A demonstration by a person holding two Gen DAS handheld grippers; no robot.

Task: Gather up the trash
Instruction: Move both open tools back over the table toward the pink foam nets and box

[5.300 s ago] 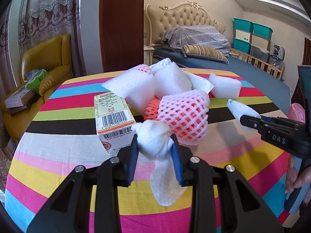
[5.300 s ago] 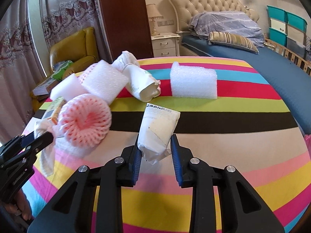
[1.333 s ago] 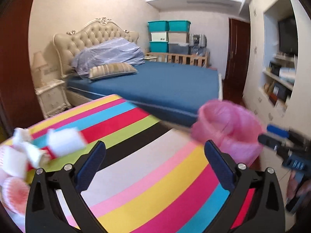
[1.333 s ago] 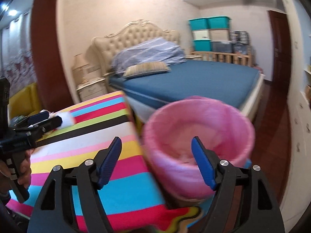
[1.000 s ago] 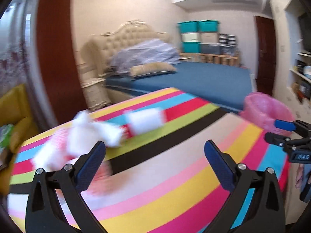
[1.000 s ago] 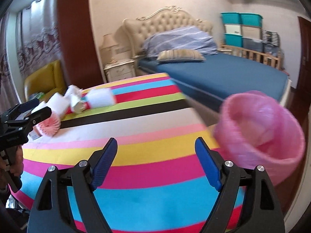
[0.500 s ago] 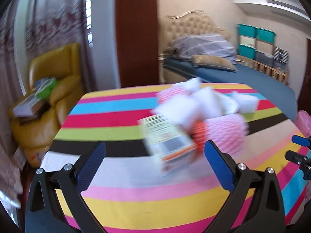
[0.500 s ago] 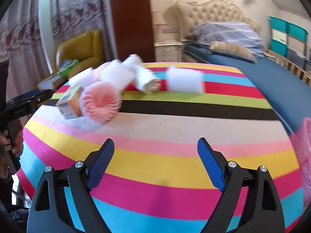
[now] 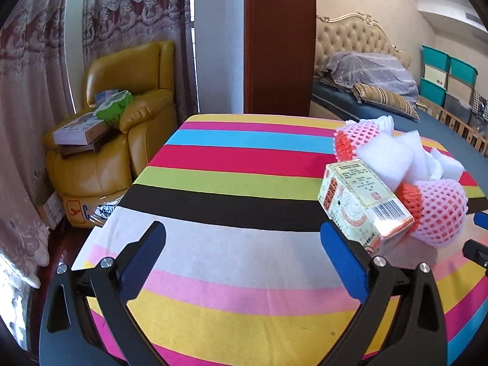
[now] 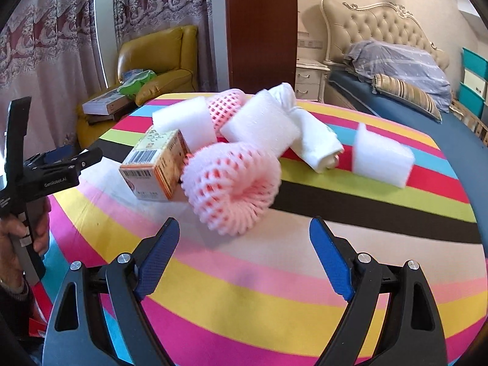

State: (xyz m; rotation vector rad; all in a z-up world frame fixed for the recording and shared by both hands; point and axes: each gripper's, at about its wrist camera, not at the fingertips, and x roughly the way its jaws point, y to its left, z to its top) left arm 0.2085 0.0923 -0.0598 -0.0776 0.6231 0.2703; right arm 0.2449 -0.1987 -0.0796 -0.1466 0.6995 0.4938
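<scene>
Yellow armchair (image 9: 128, 116), tufted-headboard bed (image 10: 396, 58)

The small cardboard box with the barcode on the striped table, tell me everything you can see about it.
The small cardboard box looks like thin printed card: cream panels with fine text, orange trim, a round orange emblem on one side and a barcode on the top near one end. It looks closed and undamaged. It lies on its side on the striped tablecloth, at the near edge of the trash pile, pressed against a pink foam fruit net. Neither set of tongs touches it.
</scene>
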